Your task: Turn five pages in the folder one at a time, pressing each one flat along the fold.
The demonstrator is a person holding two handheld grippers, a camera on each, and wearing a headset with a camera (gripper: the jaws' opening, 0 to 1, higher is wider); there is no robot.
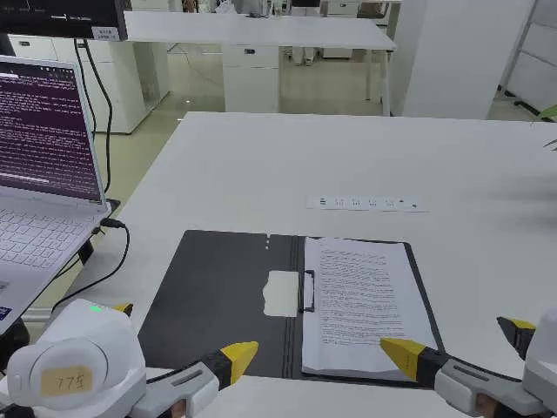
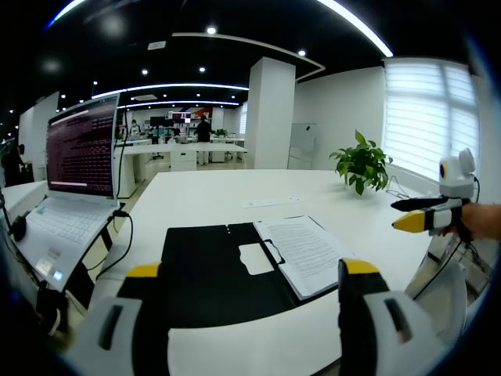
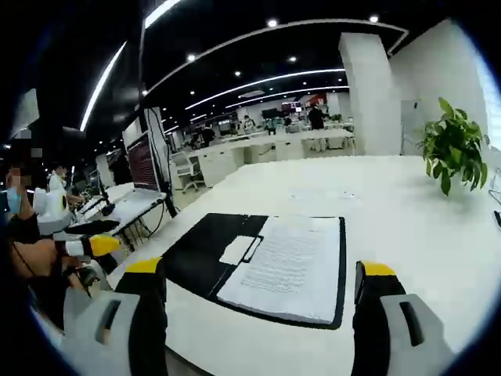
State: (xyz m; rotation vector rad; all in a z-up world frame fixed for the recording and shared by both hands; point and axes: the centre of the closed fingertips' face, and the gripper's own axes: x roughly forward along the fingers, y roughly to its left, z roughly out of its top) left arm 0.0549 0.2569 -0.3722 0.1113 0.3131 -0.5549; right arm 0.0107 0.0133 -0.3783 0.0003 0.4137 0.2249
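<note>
in the head view the folder (image 1: 218, 296) lies open and flat on the white bench (image 1: 261, 165), near its front edge and just ahead of both tools. opened out, its long axis runs left to right across the bench, while the fold runs from the near edge away toward the far side. the left cover is bare black apart from a white pocket (image 1: 280, 293) beside the fold; the pages (image 1: 361, 300) sit stacked on the right half, their long side parallel to the fold, held by a clip (image 1: 308, 292) at their inner edge. the left tool (image 1: 181, 329) hovers at the near left corner, yellow tips wide apart and holding nothing; the right tool (image 1: 459, 340) hangs off the near right corner, tips likewise spread. a laptop (image 1: 43, 174) stands open to the left, and a socket strip (image 1: 365, 203) lies beyond the folder. in the left gripper view the left tool (image 2: 250, 269) frames the folder (image 2: 203, 266) between its parted tips, pages (image 2: 305, 251) angled to the right, the laptop (image 2: 78, 180) at left, a plant (image 2: 362, 160) far off, and the right tool (image 2: 411, 213) hanging above the bench edge at right. in the right gripper view the right tool (image 3: 261, 266) gapes over the near edge of the pages (image 3: 290, 266), with the folder (image 3: 196, 251) cover stretching left and the left tool (image 3: 98, 237) at far left.
</note>
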